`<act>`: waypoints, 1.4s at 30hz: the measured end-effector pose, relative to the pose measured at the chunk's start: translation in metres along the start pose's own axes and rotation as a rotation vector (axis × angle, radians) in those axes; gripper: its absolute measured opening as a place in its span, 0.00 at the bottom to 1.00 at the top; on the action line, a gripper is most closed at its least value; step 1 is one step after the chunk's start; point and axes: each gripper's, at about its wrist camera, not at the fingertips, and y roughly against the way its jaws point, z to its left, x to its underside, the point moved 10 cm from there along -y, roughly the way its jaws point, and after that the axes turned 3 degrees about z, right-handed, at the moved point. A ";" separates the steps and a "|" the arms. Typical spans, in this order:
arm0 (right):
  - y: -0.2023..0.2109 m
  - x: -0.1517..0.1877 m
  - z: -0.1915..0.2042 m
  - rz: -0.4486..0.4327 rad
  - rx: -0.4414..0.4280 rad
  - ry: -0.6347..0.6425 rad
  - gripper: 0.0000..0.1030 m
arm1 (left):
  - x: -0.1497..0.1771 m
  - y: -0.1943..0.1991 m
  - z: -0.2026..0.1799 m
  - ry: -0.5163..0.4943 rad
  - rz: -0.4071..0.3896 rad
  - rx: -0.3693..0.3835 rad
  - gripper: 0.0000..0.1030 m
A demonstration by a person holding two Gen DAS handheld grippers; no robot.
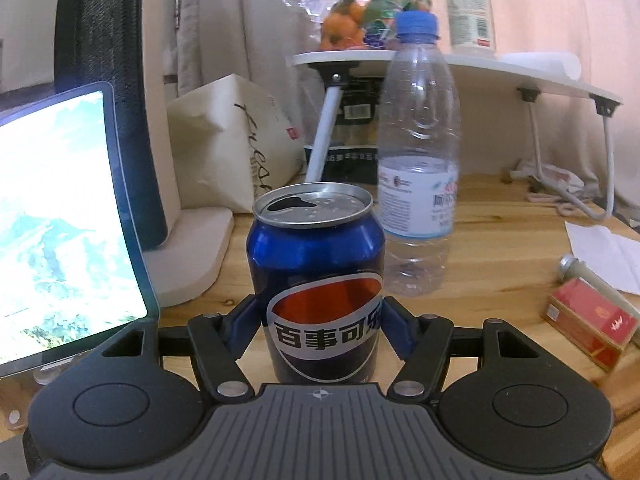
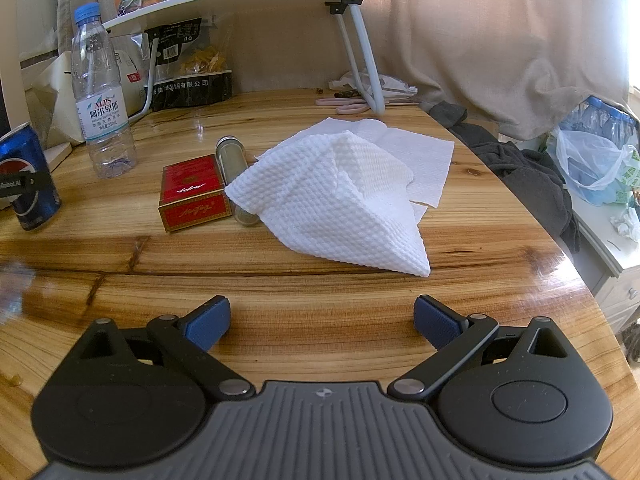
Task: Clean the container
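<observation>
A blue Pepsi can [image 1: 320, 280] with an open top stands upright on the wooden table [image 1: 500, 248], between the blue pads of my left gripper [image 1: 320, 320], which is shut on its lower body. The can also shows at the left edge of the right wrist view [image 2: 24, 176]. A white textured cloth [image 2: 340, 196] lies crumpled on the table [image 2: 280, 292] ahead of my right gripper [image 2: 322, 322], which is open, empty and a short way in front of the cloth.
A clear water bottle [image 1: 420, 160] stands right behind the can. A red box [image 2: 192, 192] and a small glass jar [image 2: 232, 156] lie left of the cloth. A tablet [image 1: 60, 220] leans at left. A small white folding table [image 1: 460, 64] stands at the back.
</observation>
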 end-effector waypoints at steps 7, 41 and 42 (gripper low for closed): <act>0.000 0.000 0.004 0.001 -0.014 0.013 1.00 | -0.007 0.041 -0.012 -0.011 -0.063 0.004 0.90; 0.000 -0.001 0.003 0.000 -0.016 0.012 1.00 | -0.081 -0.059 -0.090 0.050 -0.106 -0.057 0.63; 0.000 -0.001 0.003 0.000 -0.016 0.012 1.00 | -0.081 -0.059 -0.091 0.050 -0.106 -0.048 0.63</act>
